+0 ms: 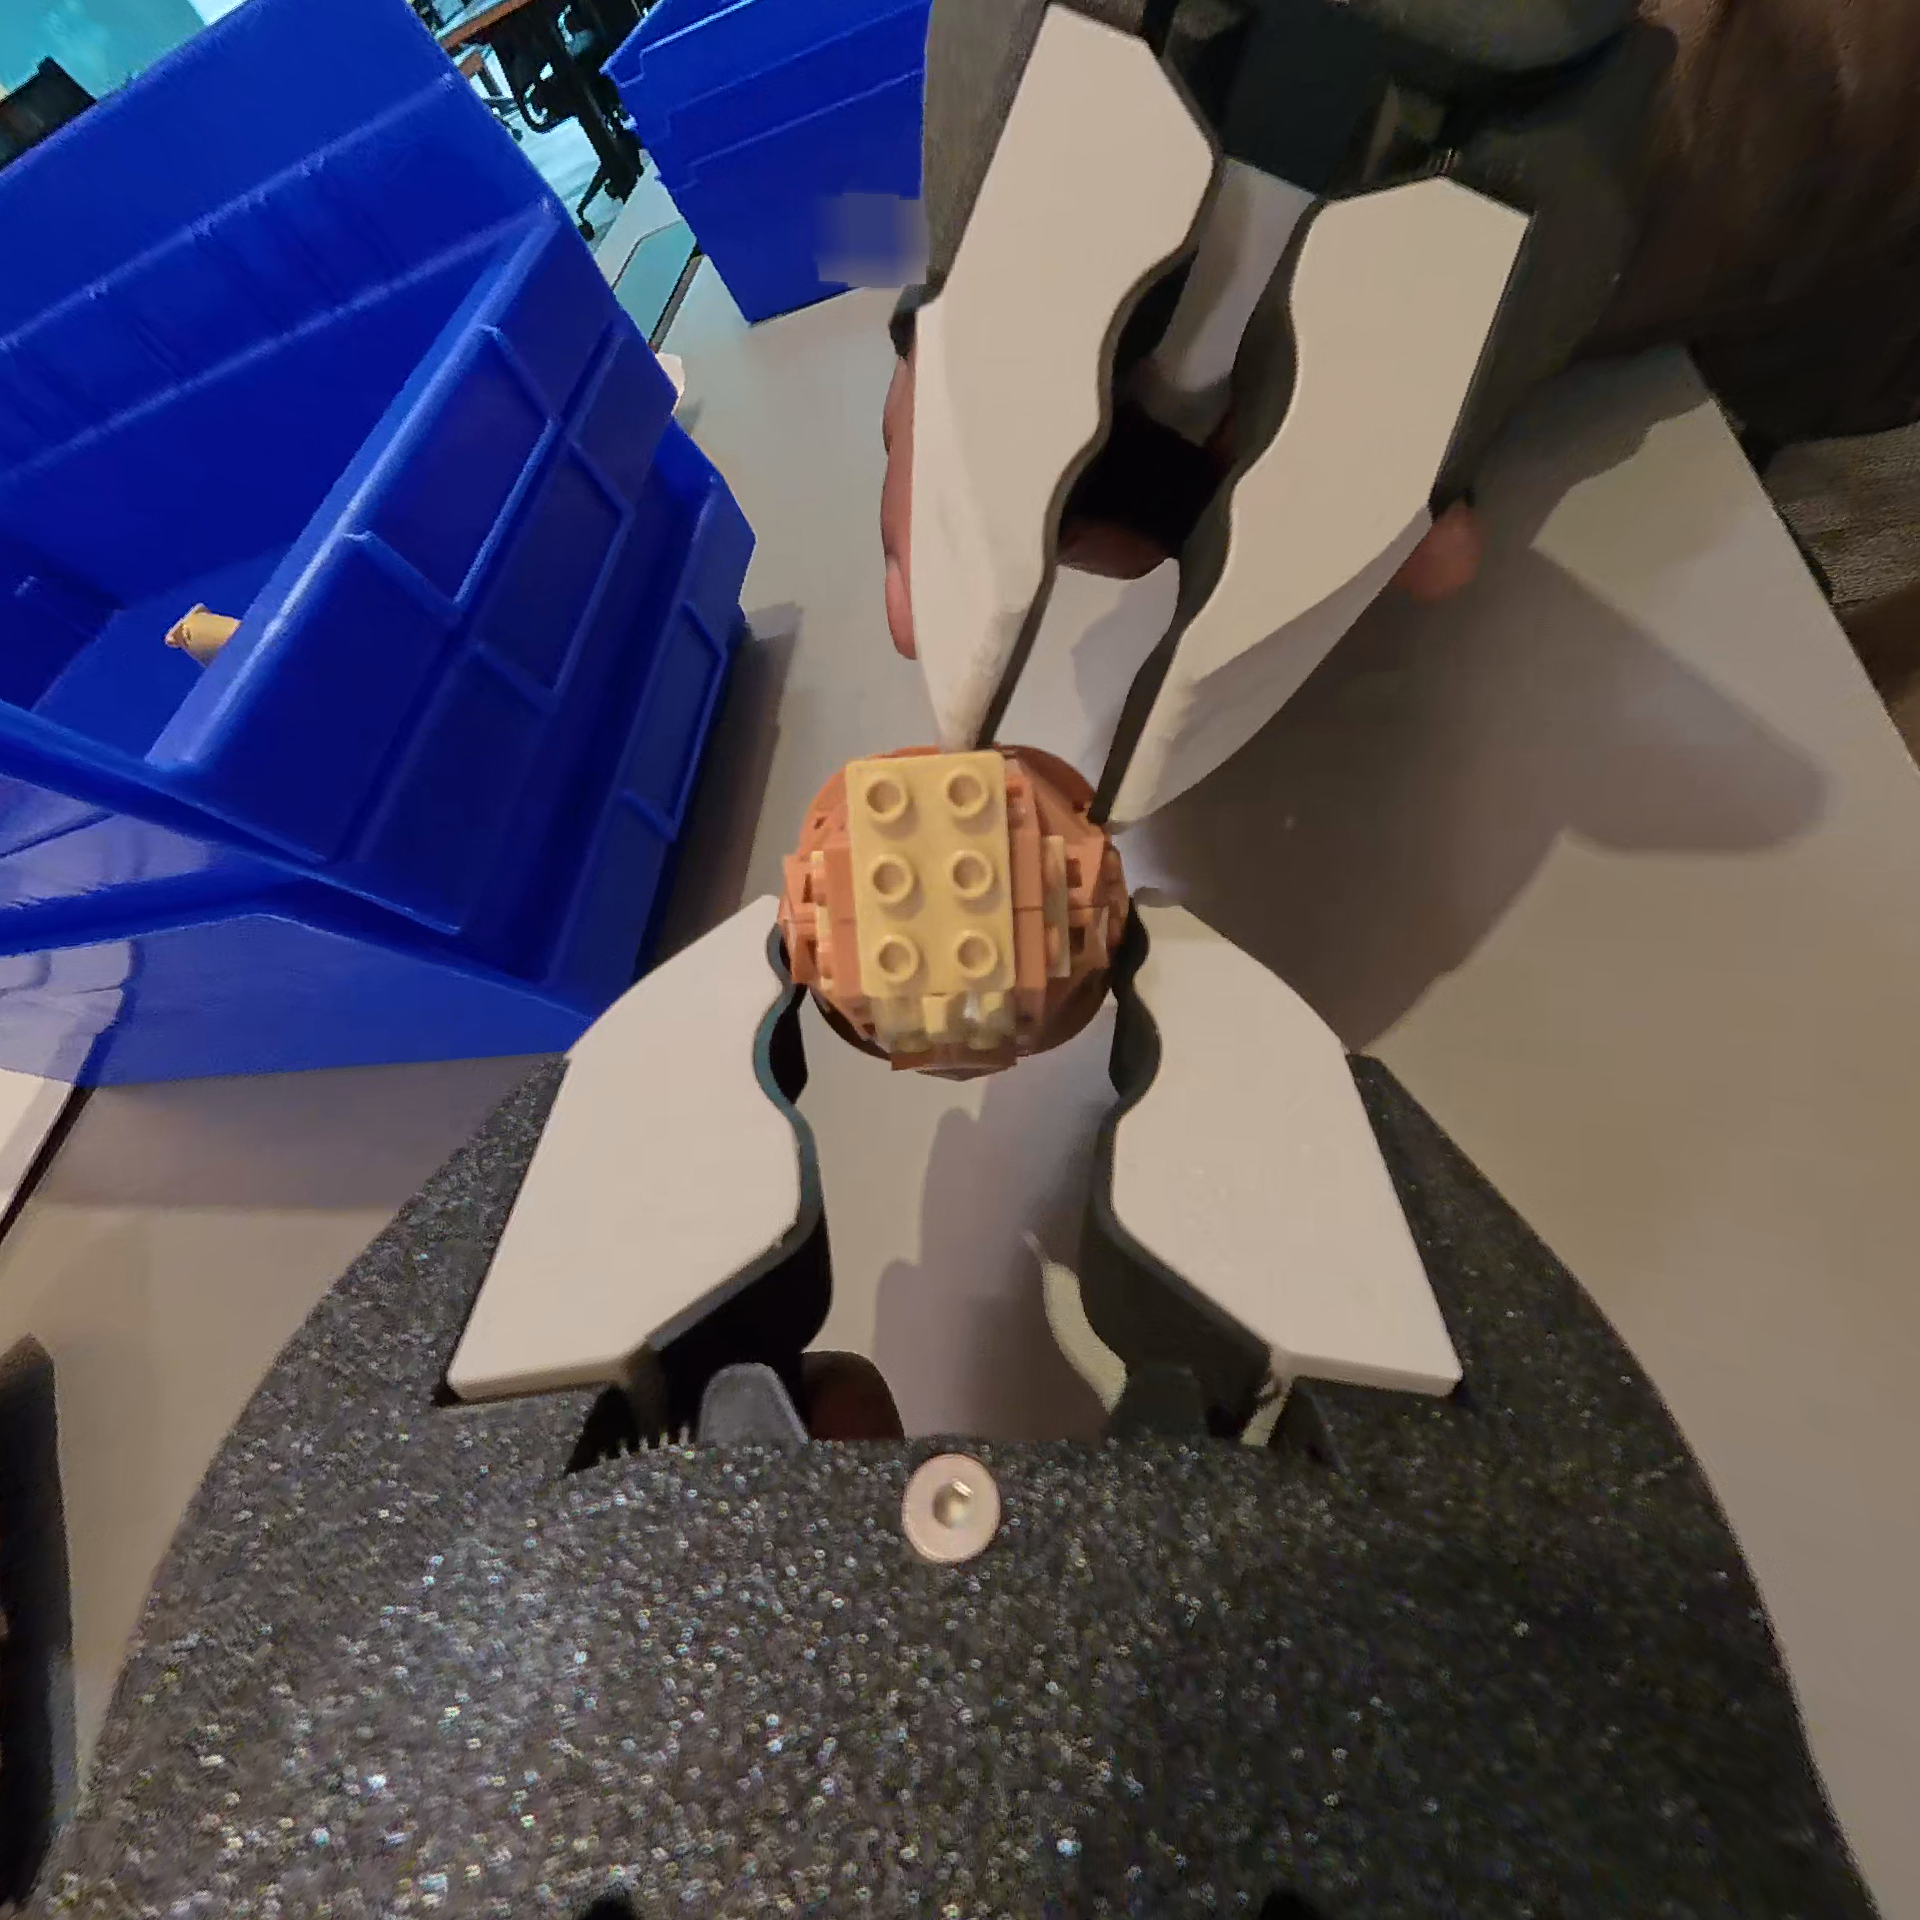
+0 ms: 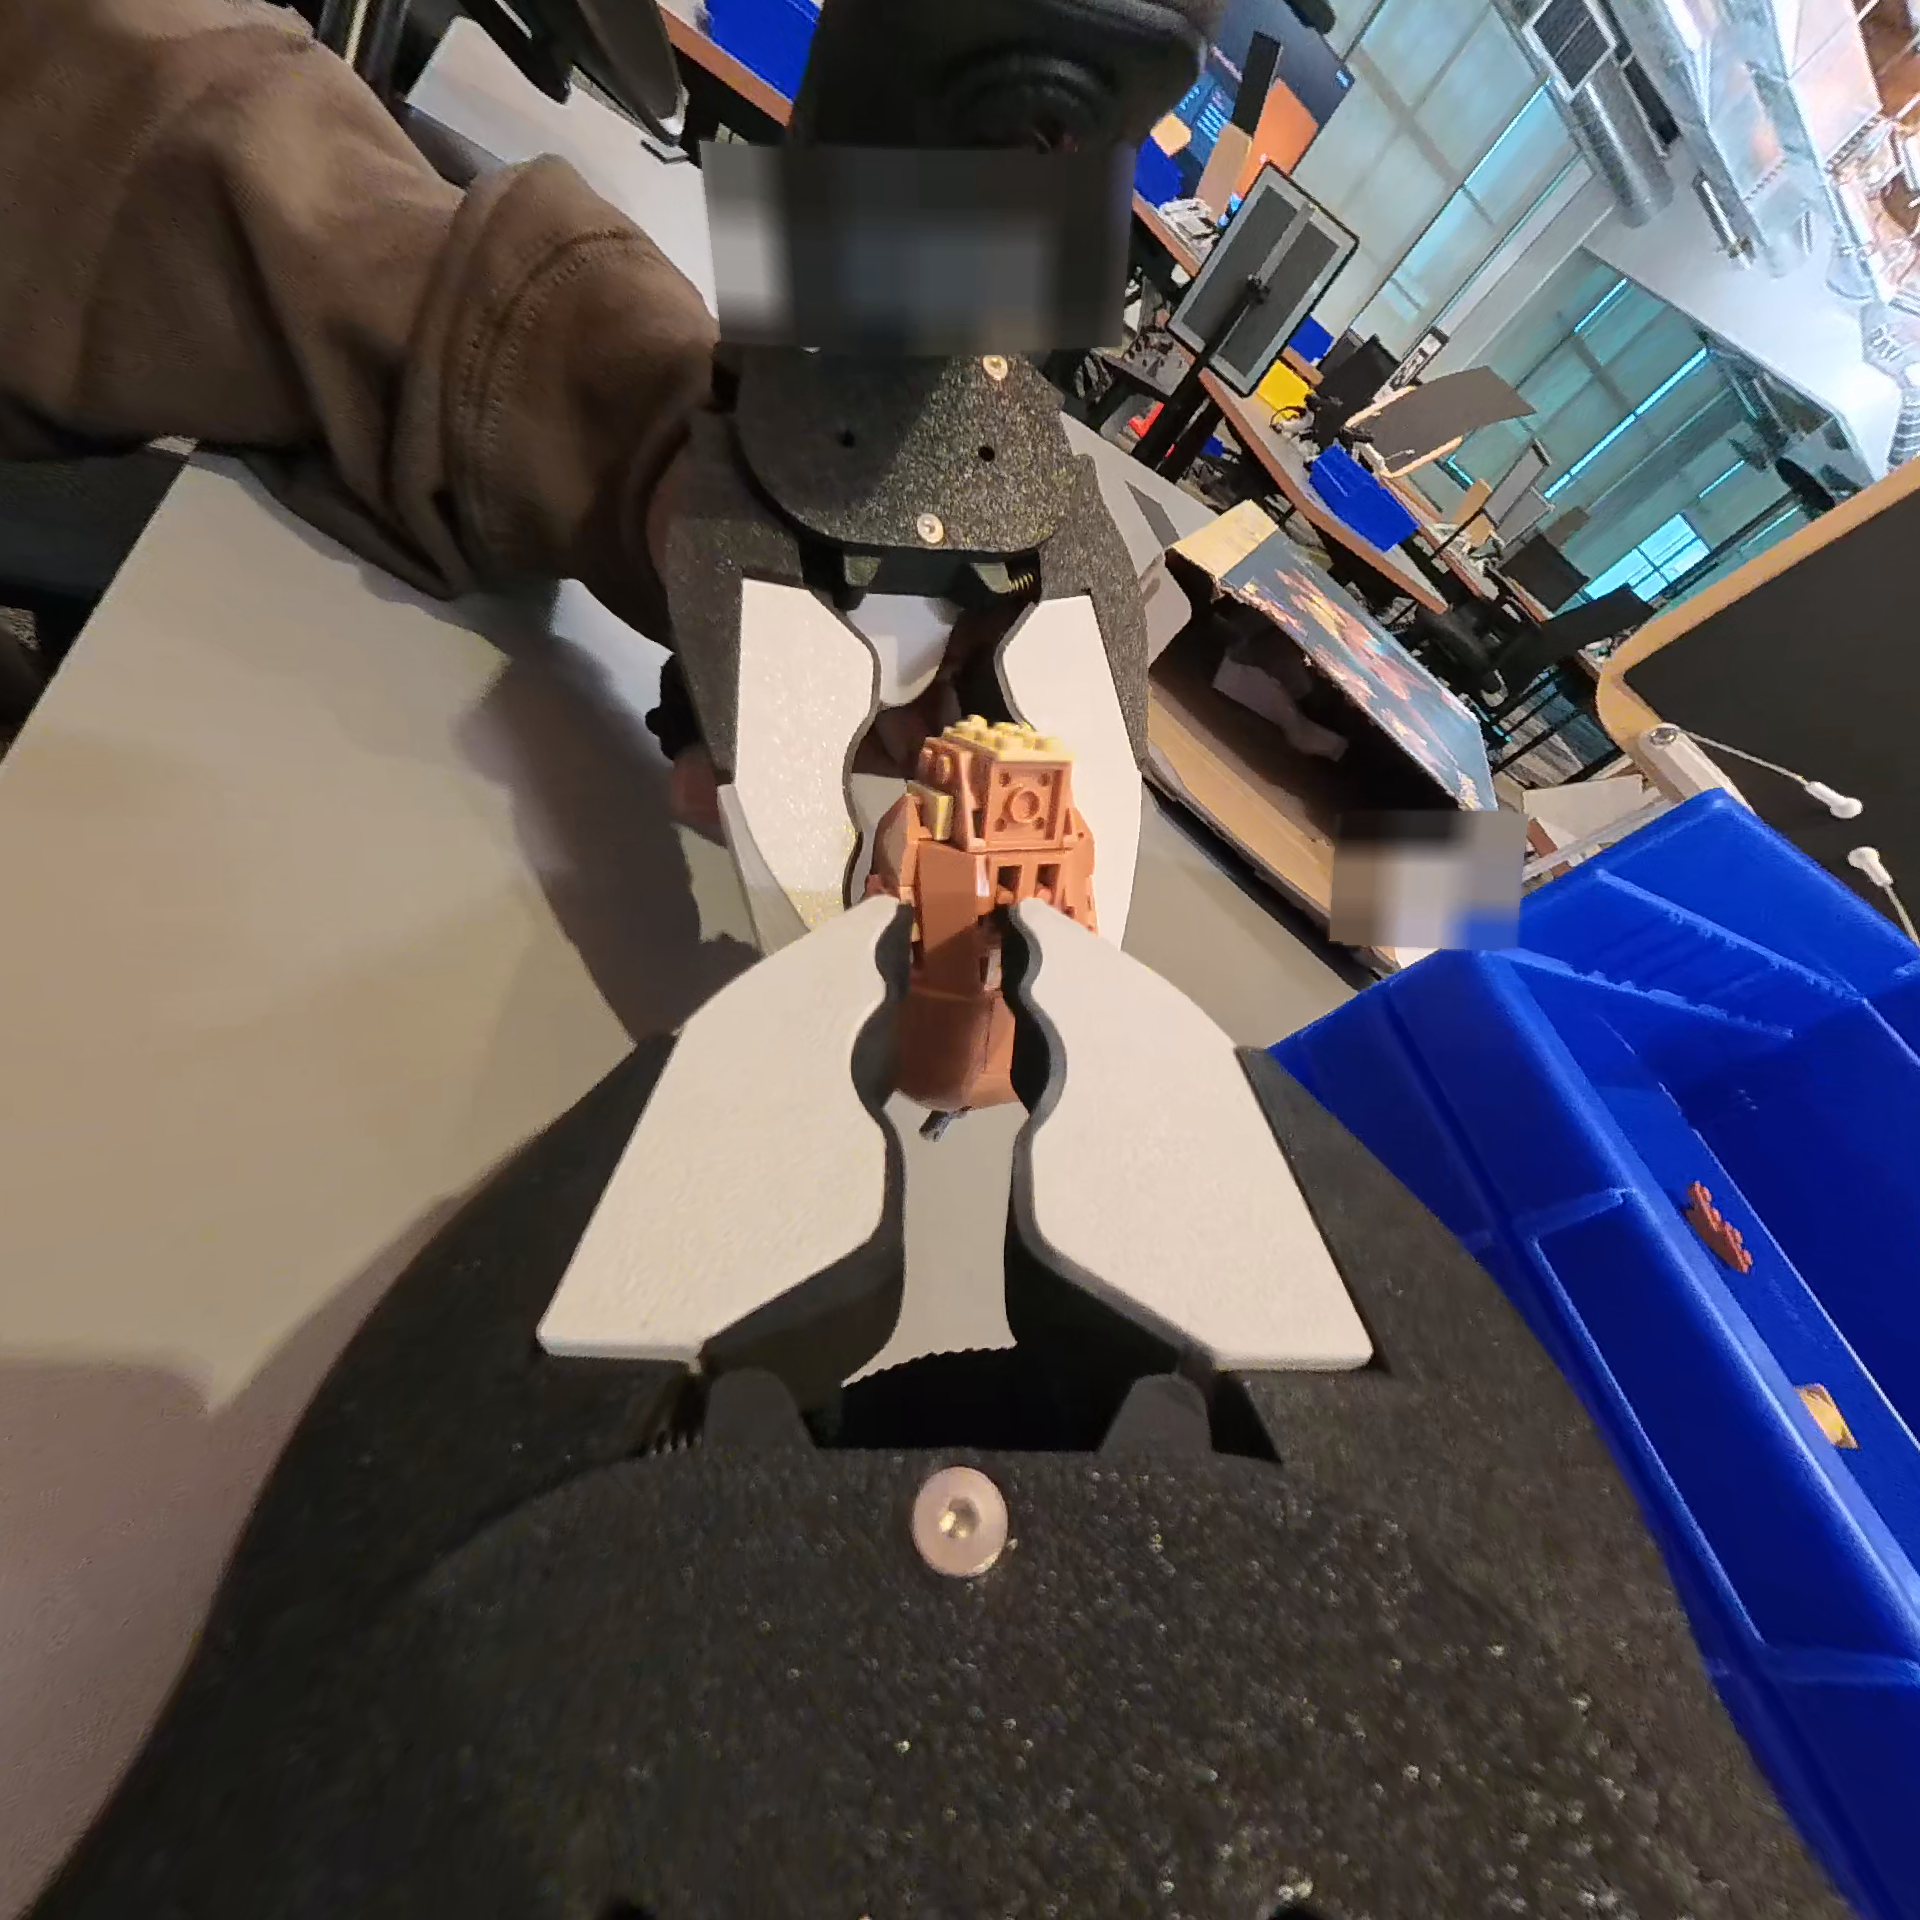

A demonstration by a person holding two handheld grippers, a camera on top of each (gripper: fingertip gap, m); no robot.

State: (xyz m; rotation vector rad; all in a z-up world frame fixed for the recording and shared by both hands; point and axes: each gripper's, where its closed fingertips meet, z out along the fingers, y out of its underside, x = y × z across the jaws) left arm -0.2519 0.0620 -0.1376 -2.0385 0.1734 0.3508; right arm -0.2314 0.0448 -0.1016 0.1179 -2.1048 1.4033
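Brick model point(image 1: 951, 914) clamped between left gripper point(image 1: 951, 925) and right gripper point(image 2: 956, 920), beside blue bin point(image 1: 312, 520).

Even indoor light, fairly bright. Soft-edged shadows fan out across the pale grey desk point(image 1: 1558, 935). Daylight glows through tall windows point(image 2: 1621, 343) at right-view background. Strong wide-angle bending at frame edges. Brown cloth sleeve point(image 2: 312, 312) slightly soft; centre sharp.

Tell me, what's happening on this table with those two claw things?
A person holds a gripper in each hand, and both pinch one brown brick model above a grey table. The left gripper clamps its sides; the right gripper grips it from the opposite end. A tan studded plate tops the model. A blue bin sits beside them, with a few loose pieces inside.
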